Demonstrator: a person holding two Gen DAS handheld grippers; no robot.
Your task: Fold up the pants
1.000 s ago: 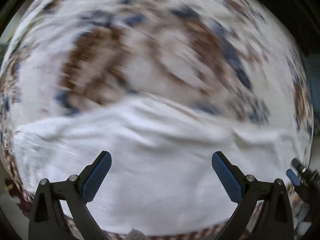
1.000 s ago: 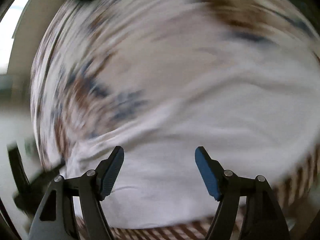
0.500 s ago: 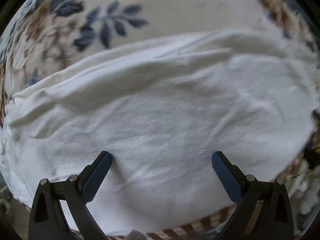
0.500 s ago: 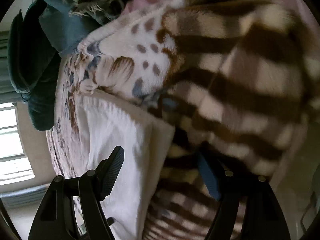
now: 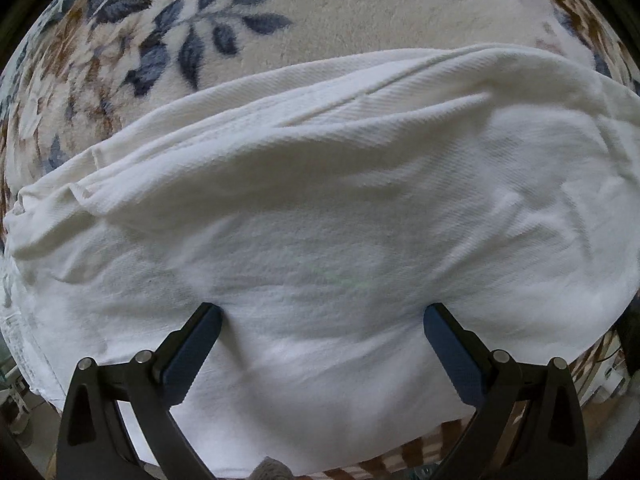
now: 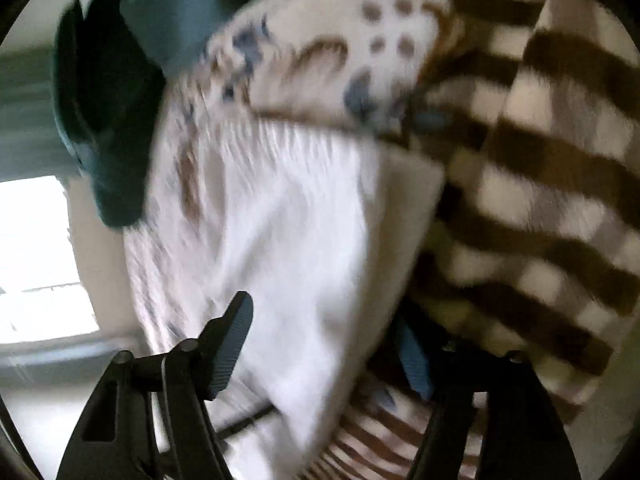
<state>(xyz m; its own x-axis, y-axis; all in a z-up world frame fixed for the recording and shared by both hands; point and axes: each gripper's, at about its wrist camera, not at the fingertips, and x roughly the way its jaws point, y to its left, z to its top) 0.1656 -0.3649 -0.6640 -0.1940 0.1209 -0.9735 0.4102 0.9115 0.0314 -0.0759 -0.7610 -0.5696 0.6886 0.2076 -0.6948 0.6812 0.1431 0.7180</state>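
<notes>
**Left wrist view: white pants on flowered blanket**

Left wrist view showed the left gripper (image 5: 320,312) with fingers apart, pressed on the white pants (image 5: 320,208), which lay on the flowered blanket (image 5: 360,8) toward 12 o'clock. The right gripper (image 6: 324,340) was spread too, over blurred pants, striped blanket (image 6: 560,168) at 3 o'clock.

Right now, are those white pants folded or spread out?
Folded: the white pants lie doubled, an upper layer's edge crossing the lower one, on the floral blanket.

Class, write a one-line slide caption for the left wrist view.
Open left claw over folded white pants on a floral blanket.
</notes>
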